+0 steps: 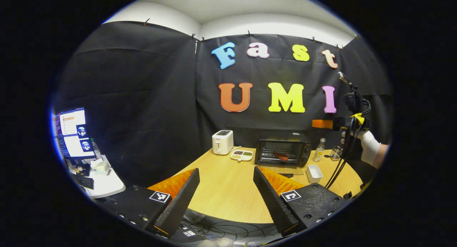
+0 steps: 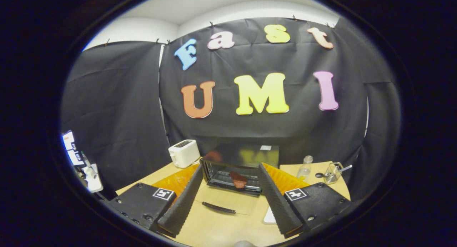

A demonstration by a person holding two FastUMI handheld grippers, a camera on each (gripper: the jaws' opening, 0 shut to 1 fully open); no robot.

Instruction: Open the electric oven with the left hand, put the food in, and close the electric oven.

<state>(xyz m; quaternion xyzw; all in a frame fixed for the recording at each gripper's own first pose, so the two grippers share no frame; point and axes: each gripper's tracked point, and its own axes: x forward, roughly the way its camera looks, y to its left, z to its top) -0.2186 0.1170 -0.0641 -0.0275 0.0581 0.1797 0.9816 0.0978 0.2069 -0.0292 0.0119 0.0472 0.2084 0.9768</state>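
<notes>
Fingers of both grippers (image 1: pixel 225 200) (image 2: pixel 228 200) spread, empty; oven (image 2: pixel 235 168) door down, food (image 2: pixel 238 180) on rack.

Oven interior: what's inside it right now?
The electric oven stands with its door folded down flat. One reddish-brown piece of food lies on the wire rack. The back corners are too dark to make out.
</notes>
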